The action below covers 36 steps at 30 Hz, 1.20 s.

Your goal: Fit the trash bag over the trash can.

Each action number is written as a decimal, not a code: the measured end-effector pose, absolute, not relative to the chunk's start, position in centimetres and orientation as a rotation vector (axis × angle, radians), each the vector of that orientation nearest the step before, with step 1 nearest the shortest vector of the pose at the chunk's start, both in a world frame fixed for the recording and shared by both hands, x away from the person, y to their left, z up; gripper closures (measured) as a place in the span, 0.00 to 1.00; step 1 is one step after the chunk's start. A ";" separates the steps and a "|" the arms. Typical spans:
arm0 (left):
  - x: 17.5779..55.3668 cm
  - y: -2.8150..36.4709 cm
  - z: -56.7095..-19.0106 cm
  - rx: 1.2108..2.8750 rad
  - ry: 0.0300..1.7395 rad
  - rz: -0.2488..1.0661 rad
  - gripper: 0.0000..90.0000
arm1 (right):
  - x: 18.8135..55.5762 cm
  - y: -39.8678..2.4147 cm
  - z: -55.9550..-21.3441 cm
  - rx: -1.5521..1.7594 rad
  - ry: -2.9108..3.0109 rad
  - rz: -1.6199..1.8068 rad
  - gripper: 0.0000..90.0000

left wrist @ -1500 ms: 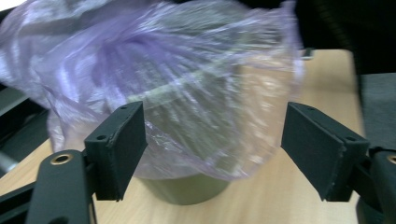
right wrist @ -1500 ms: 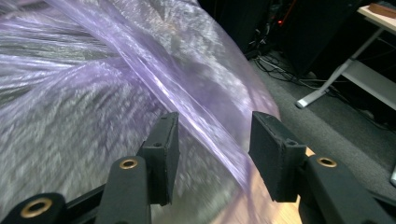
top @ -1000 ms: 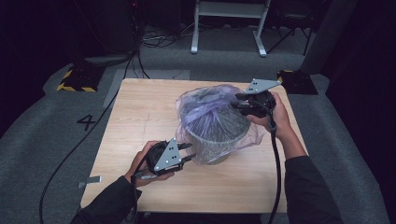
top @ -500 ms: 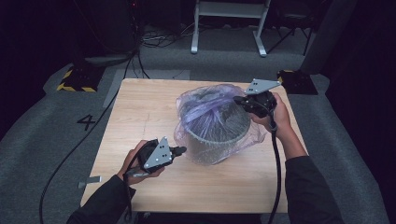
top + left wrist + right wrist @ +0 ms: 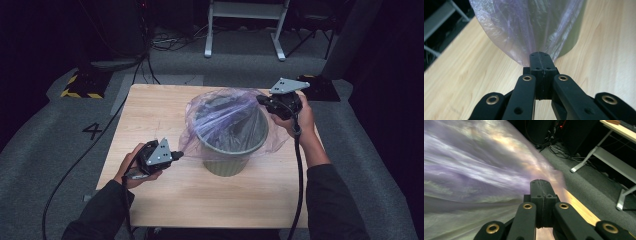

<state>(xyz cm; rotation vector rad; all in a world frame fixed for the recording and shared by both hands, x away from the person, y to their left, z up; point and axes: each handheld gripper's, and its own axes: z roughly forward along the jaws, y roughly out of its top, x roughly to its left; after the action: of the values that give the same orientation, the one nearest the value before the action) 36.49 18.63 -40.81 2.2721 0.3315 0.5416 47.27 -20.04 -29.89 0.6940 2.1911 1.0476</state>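
— Where's the bag now?

— The purple bag (image 5: 225, 117) drapes over the grey bin (image 5: 231, 145) mid-table. Your left gripper (image 5: 176, 155), at the bin's eight o'clock, is clamped on its edge — your right gripper (image 5: 261, 100), at two o'clock, likewise.

— Next?

— You're stretching the mouth, I'd judge; draw both edges down around the rim, evenly, without tearing.

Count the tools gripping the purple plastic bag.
2. The left tool pinches the purple plastic bag at the bin's near-left side; the right tool pinches it at the far-right rim.
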 end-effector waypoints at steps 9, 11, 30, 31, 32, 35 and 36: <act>36.0 19.8 -40.4 2.094 0.384 0.456 0.51 | 48.0 -20.5 -30.9 0.754 2.178 1.048 0.97; 35.5 20.2 -39.9 2.046 0.411 0.450 0.34 | 47.6 -21.2 -30.8 0.780 2.158 1.090 0.86; 38.0 18.8 -34.6 1.896 0.469 0.489 0.28 | 46.1 -25.8 -32.1 0.785 2.200 1.103 0.64; 38.5 18.4 -34.6 1.907 0.468 0.490 0.31 | 46.3 -25.8 -32.2 0.784 2.202 1.104 0.67; 39.0 18.1 -34.5 1.912 0.481 0.491 0.36 | 46.4 -25.8 -32.3 0.782 2.207 1.119 0.70; 40.3 17.8 -34.5 1.930 0.469 0.476 0.53 | 47.0 -25.9 -32.6 0.794 2.205 1.152 0.76; 40.7 17.7 -34.5 1.936 0.475 0.492 0.58 | 47.2 -25.9 -32.7 0.799 2.212 1.154 0.76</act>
<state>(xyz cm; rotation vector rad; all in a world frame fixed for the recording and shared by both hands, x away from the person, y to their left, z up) 40.66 17.71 -34.52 1.9361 0.4754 0.4919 47.15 -25.88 -32.74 0.7994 2.2124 1.1536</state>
